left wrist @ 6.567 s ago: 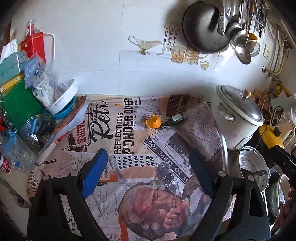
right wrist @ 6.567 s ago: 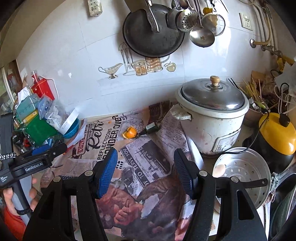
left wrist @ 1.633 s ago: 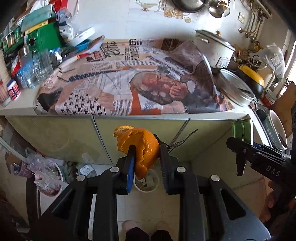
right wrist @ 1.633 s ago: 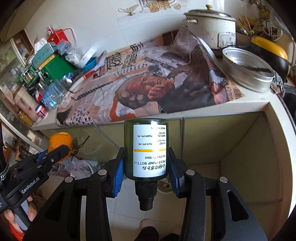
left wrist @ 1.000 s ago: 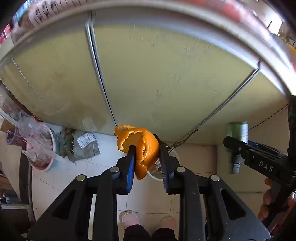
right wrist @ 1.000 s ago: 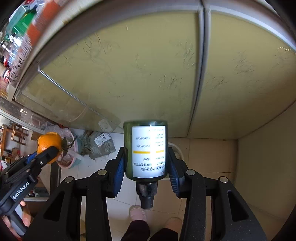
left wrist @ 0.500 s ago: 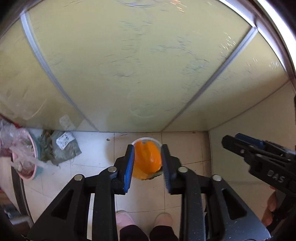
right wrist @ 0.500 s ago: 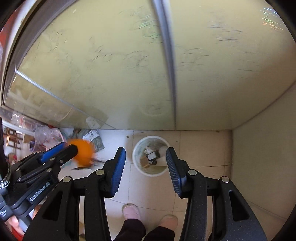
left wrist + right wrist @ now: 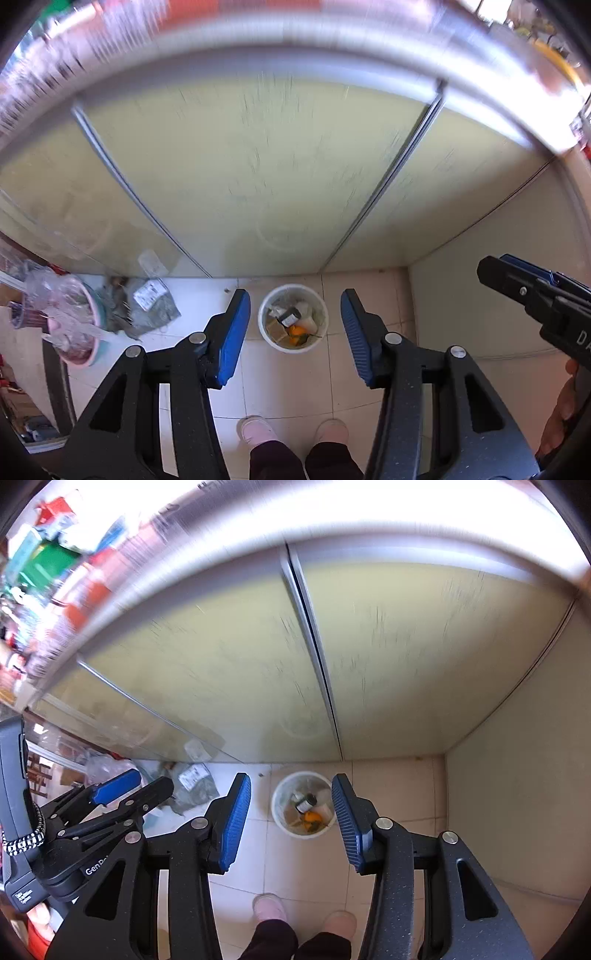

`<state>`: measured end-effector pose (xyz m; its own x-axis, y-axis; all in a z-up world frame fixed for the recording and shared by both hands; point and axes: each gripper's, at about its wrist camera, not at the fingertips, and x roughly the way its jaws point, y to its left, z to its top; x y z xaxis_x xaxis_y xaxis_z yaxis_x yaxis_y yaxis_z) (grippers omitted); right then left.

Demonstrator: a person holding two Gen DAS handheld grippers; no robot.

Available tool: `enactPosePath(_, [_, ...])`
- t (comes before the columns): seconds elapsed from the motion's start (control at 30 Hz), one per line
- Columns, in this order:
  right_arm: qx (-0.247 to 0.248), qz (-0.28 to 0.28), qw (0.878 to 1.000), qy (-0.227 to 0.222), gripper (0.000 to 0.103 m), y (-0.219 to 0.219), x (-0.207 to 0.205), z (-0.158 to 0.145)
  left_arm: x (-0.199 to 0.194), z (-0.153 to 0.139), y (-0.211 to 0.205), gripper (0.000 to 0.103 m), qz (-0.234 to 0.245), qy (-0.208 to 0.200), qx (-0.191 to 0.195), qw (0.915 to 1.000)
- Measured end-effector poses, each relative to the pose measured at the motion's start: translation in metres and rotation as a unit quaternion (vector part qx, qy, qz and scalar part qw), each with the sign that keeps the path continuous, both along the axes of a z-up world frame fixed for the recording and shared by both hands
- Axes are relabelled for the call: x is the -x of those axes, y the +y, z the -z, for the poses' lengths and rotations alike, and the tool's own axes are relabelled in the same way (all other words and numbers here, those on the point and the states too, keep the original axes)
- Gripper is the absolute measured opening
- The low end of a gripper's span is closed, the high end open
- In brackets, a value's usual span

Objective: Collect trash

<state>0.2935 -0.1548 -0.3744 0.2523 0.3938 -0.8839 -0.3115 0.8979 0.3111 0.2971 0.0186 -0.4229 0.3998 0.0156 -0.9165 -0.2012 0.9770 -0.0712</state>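
Pale yellow-green cabinet doors (image 9: 258, 177) fill twelve o'clock above the beige tiled floor (image 9: 295, 384). The black left gripper (image 9: 293, 330), blue-padded jaws just opened, is empty; the right gripper (image 9: 291, 812), lettered "DA" at three o'clock in the left view, is also parted and empty. Between each pair sits the round white waste bin (image 9: 265, 334), holding the orange peel (image 9: 295, 331) and dark green white-labelled bottle (image 9: 305, 802), label unreadable.

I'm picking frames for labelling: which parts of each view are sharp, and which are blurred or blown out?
Left wrist: left gripper and trash bin sharp; counter edge streaked by motion blur. Right wrist: right gripper and bin sharp; counter edge overexposed white, clutter at upper left smeared.
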Motion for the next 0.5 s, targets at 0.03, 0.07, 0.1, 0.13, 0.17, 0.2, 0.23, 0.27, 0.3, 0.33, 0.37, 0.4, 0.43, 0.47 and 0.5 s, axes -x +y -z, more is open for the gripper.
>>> enactPosePath(0.03, [-0.003, -0.002, 1.0, -0.008, 0.042, -0.002, 0.002, -0.015, 0.005, -0.019, -0.002, 0.05, -0.002, -0.008, -0.004, 1.0])
enactPosePath(0.07, [-0.006, -0.004, 1.0, -0.017, 0.042, -0.005, 0.005, -0.032, 0.011, -0.039, -0.003, 0.05, -0.004, -0.018, -0.007, 0.9998])
enactPosePath(0.1, [-0.01, -0.007, 1.0, -0.028, 0.042, -0.008, 0.009, -0.052, 0.017, -0.059, -0.006, 0.05, -0.006, -0.028, -0.009, 0.9995])
enactPosePath(0.13, [-0.013, -0.01, 0.999, -0.039, 0.042, -0.01, 0.013, -0.068, 0.023, -0.078, -0.008, 0.05, -0.009, -0.039, -0.01, 0.9991])
enactPosePath(0.17, [-0.016, -0.013, 0.998, -0.053, 0.042, -0.013, 0.017, -0.088, 0.029, -0.098, -0.011, 0.05, -0.011, -0.05, -0.012, 0.9986])
enactPosePath(0.2, [-0.019, -0.017, 0.997, -0.067, 0.042, -0.016, 0.022, -0.108, 0.038, -0.122, -0.014, 0.051, -0.014, -0.064, -0.016, 0.9977])
enactPosePath(0.23, [-0.022, -0.019, 0.996, -0.08, 0.042, -0.017, 0.028, -0.124, 0.046, -0.139, -0.016, 0.051, -0.016, -0.076, -0.019, 0.9968])
enactPosePath(0.27, [-0.026, -0.023, 0.995, -0.095, 0.042, -0.021, 0.034, -0.145, 0.056, -0.162, -0.02, 0.052, -0.018, -0.091, -0.022, 0.9954])
enactPosePath(0.3, [-0.029, -0.025, 0.993, -0.109, 0.042, -0.024, 0.042, -0.161, 0.066, -0.184, -0.023, 0.054, -0.019, -0.107, -0.024, 0.9938])
enactPosePath(0.33, [-0.033, -0.028, 0.991, -0.123, 0.042, -0.028, 0.048, -0.179, 0.075, -0.203, -0.025, 0.055, -0.02, -0.122, -0.027, 0.9919])
enactPosePath(0.37, [-0.038, -0.03, 0.989, -0.137, 0.042, -0.032, 0.055, -0.195, 0.087, -0.224, -0.028, 0.056, -0.02, -0.142, -0.03, 0.9892])
enactPosePath(0.4, [-0.043, -0.033, 0.987, -0.151, 0.042, -0.035, 0.063, -0.212, 0.097, -0.243, -0.029, 0.057, -0.019, -0.159, -0.034, 0.9864])
enactPosePath(0.43, [-0.05, -0.036, 0.984, -0.166, 0.042, -0.036, 0.072, -0.229, 0.108, -0.262, -0.029, 0.058, -0.017, -0.176, -0.038, 0.9836])
enactPosePath(0.47, [-0.056, -0.038, 0.981, -0.181, 0.042, -0.038, 0.081, -0.244, 0.119, -0.28, -0.031, 0.058, -0.014, -0.192, -0.043, 0.9803])
enactPosePath(0.5, [-0.061, -0.039, 0.978, -0.196, 0.042, -0.04, 0.088, -0.257, 0.13, -0.295, -0.03, 0.058, -0.013, -0.207, -0.048, 0.9771])
